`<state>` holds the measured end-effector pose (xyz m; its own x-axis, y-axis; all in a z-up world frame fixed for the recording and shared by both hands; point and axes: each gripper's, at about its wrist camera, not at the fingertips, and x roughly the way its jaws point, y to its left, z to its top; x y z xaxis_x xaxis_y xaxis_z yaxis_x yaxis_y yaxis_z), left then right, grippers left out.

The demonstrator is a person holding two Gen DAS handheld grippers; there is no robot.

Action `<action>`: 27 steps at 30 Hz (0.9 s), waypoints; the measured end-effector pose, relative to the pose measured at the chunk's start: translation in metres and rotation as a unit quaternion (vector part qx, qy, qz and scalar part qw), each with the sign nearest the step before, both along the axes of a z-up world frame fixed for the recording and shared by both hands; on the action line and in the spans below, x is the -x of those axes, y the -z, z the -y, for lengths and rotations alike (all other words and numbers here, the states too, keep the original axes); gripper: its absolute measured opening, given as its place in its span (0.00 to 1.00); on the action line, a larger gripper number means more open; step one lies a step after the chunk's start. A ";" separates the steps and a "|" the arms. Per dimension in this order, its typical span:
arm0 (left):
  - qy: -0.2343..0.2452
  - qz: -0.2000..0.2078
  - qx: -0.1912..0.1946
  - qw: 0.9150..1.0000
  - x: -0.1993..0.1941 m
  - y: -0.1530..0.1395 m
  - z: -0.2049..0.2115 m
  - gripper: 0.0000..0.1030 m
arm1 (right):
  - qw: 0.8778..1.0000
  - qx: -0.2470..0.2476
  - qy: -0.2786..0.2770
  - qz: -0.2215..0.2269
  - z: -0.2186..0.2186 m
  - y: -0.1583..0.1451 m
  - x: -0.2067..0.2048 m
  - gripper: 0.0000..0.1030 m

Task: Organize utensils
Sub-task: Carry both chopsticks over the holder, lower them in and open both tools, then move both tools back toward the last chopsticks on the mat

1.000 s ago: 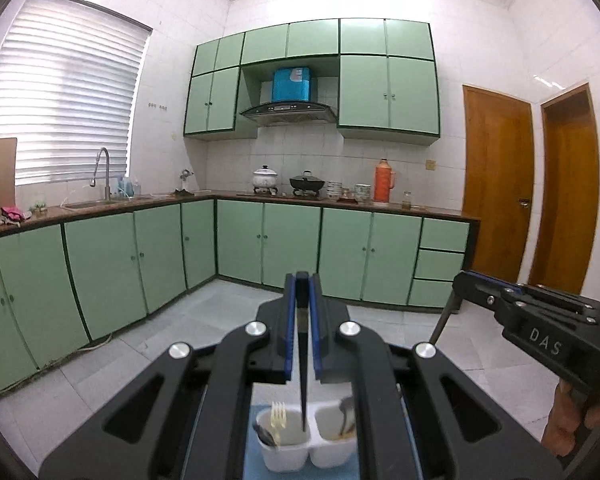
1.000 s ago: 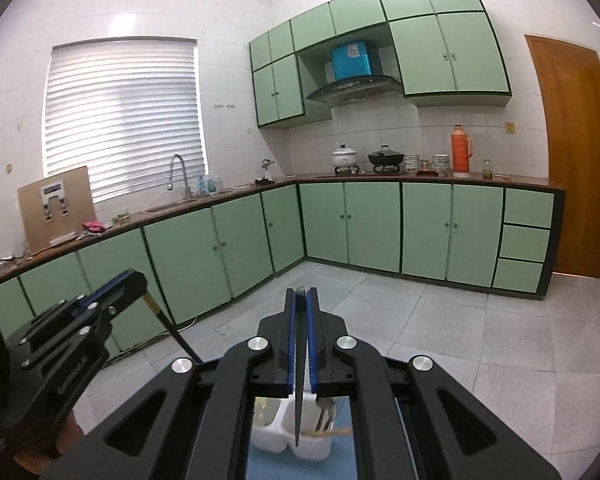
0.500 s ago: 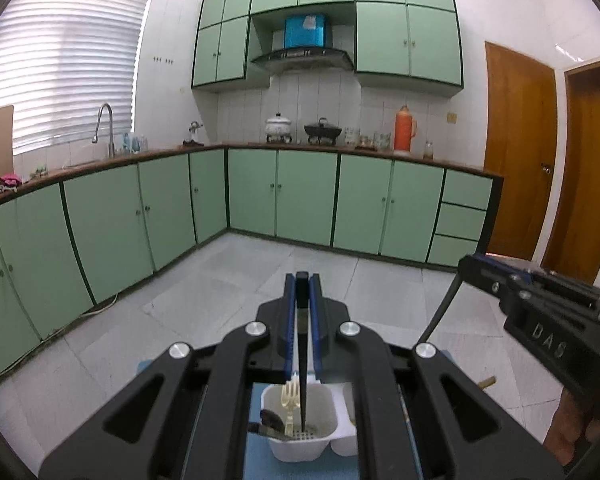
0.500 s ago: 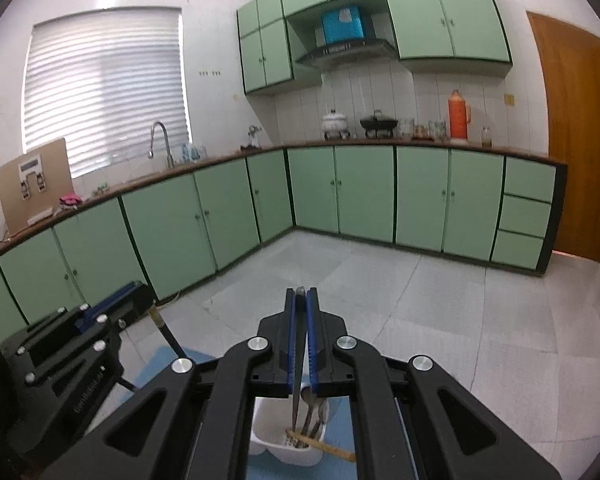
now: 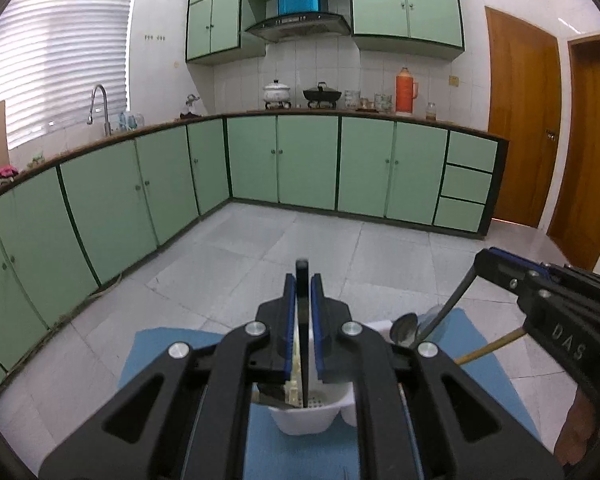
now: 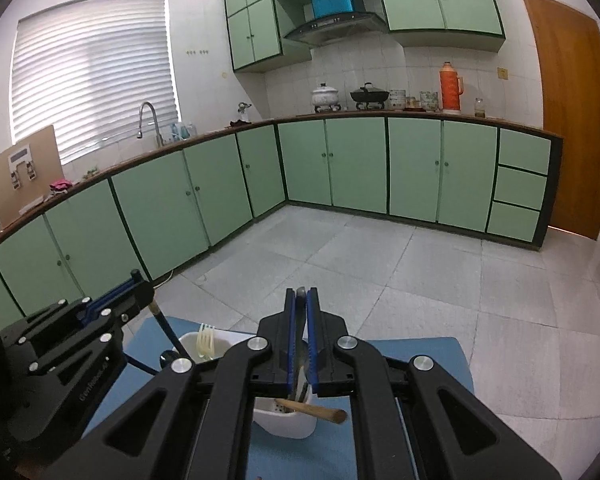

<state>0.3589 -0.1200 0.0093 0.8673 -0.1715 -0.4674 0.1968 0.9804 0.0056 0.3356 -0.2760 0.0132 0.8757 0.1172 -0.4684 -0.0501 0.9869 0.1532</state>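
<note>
Holder [image 5: 308, 420]: white, two wells side by side, on a blue mat [image 5: 172, 344]; mat lies on the tabletop. Utensils stand upright in it, sorted by well.
Left hand-held gripper [image 5: 302, 320]: jaws narrow, clamped on a thin dark utensil [image 5: 303, 360]. Grip sits near the top end, probably so the free end can go down first.
Dark utensil axis: near vertical, lower end inside the left well, close to its perforated floor. Type cannot be told.
Fork [image 6: 205, 342]: pale, tines up, in that left well.
Right hand-held gripper [image 6: 301, 334]: jaws narrow, pinching a metal handle [image 5: 452, 304], likely a spoon.
Spoon axis: slanted, upper end in the jaws, lower end down over the right well.
Second spoon [image 5: 404, 328]: bowl up, in the right well.
Wooden stick [image 6: 312, 409]: leans out over the right well's rim, end pointing right.
Judgement: both utensils look mid-insertion, not released.
</note>
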 end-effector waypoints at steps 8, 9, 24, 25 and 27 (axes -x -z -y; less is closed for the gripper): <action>-0.006 0.023 0.029 0.999 0.017 -0.019 -0.020 0.37 | 1.000 0.000 0.017 0.020 0.015 -0.009 0.019 0.37; -0.006 0.027 0.033 0.999 0.020 -0.023 -0.022 0.42 | 0.999 -0.002 0.021 0.025 0.018 -0.011 0.022 0.41; -0.056 0.110 0.052 0.991 0.071 -0.062 -0.059 0.84 | 0.995 -0.027 0.056 0.079 0.049 -0.034 0.072 0.77; -0.057 0.111 0.052 0.991 0.075 -0.062 -0.062 0.84 | 0.995 -0.029 0.055 0.081 0.048 -0.034 0.077 0.78; -0.058 0.111 0.051 0.991 0.088 -0.062 -0.067 0.87 | 0.995 -0.029 0.052 0.085 0.047 -0.034 0.088 0.82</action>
<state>0.2710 -0.0532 0.0712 0.9632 -0.1019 -0.2486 0.0884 0.9940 -0.0650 0.2477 -0.3230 0.0469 0.9506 0.0447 -0.3072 0.0214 0.9778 0.2085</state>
